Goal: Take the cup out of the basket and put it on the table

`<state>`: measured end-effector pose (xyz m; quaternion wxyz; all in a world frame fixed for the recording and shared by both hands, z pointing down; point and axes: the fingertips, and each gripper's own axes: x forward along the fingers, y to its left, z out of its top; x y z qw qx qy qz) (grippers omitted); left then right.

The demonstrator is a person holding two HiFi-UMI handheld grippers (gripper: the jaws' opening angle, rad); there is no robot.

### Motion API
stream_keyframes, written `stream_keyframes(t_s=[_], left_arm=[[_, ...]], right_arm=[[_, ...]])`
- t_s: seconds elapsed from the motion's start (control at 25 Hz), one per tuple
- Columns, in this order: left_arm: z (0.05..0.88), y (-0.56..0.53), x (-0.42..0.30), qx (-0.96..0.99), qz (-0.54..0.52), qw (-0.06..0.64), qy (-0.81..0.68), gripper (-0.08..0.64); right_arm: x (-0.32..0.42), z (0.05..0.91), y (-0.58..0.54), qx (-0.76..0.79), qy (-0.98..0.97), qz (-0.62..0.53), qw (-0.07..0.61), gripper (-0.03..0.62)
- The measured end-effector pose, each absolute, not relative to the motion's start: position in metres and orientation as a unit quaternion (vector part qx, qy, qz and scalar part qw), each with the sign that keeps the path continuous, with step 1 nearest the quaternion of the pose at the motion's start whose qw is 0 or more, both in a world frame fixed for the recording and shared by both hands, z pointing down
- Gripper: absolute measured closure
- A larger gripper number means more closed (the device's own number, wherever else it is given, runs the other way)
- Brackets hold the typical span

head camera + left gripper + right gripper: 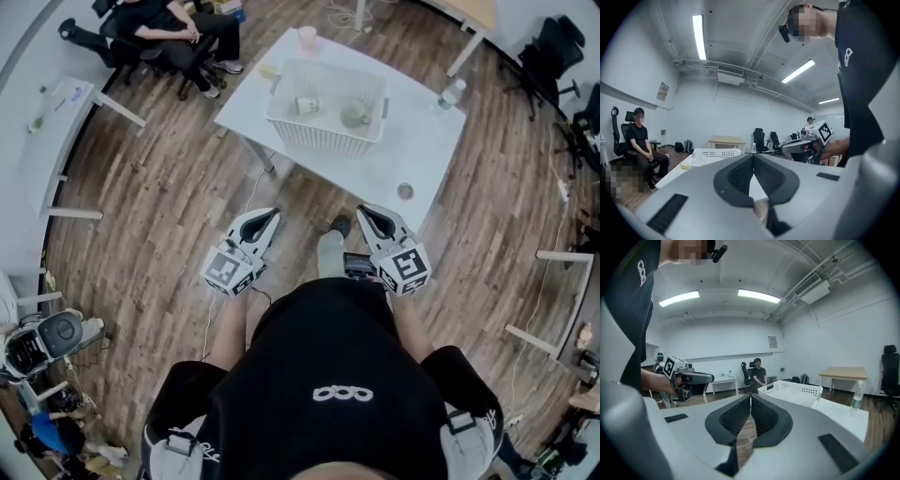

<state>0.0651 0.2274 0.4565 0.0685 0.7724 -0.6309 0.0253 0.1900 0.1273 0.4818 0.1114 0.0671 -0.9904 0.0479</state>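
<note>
A white mesh basket (323, 139) stands on the white table (412, 141) ahead of me. Inside it lie two cups: a pale cup (307, 105) on its side at the left and a greenish cup (353, 115) at the right. My left gripper (272, 214) and right gripper (361, 211) hover side by side above the floor, short of the table's near edge. Both are shut with nothing between the jaws. The left gripper (753, 154) points toward the basket (715, 153). The right gripper (750, 397) has the basket (792, 392) to its right.
On the table stand a pink cup (307, 38) behind the basket, a small yellow object (269, 70), a water bottle (451, 93) at the right edge and a small round object (405, 191) near the front. A seated person (173, 33) is at far left. Office chairs (553, 56) stand at right.
</note>
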Motion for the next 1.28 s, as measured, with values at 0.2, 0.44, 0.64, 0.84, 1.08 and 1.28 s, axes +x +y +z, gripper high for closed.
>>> stream_keyframes(t_s=[0.2,0.44,0.64,0.84,1.08,1.28], left_arm=[[0.453,0.159,0.024,0.766,0.043,0.078,-0.637,0.552],[0.462,0.086,-0.004,0.767,0.079,0.087,-0.631,0.552],[0.471,0.038,-0.011,0.772,0.101,0.091,-0.620,0.552],[0.483,0.001,-0.006,0.780,0.124,0.097,-0.605,0.552],[0.488,-0.035,0.005,0.798,0.150,0.088,-0.577,0.552],[0.486,-0.063,0.018,0.817,0.153,0.078,-0.550,0.552]], right_arm=[[0.154,0.479,0.059,0.056,-0.990,0.054,0.115,0.566],[0.135,0.480,-0.016,0.066,-0.990,0.060,0.112,0.566],[0.131,0.487,-0.059,0.072,-0.989,0.069,0.113,0.566],[0.139,0.498,-0.082,0.083,-0.987,0.077,0.115,0.566],[0.157,0.503,-0.103,0.114,-0.984,0.087,0.110,0.566],[0.170,0.502,-0.117,0.142,-0.981,0.090,0.099,0.566]])
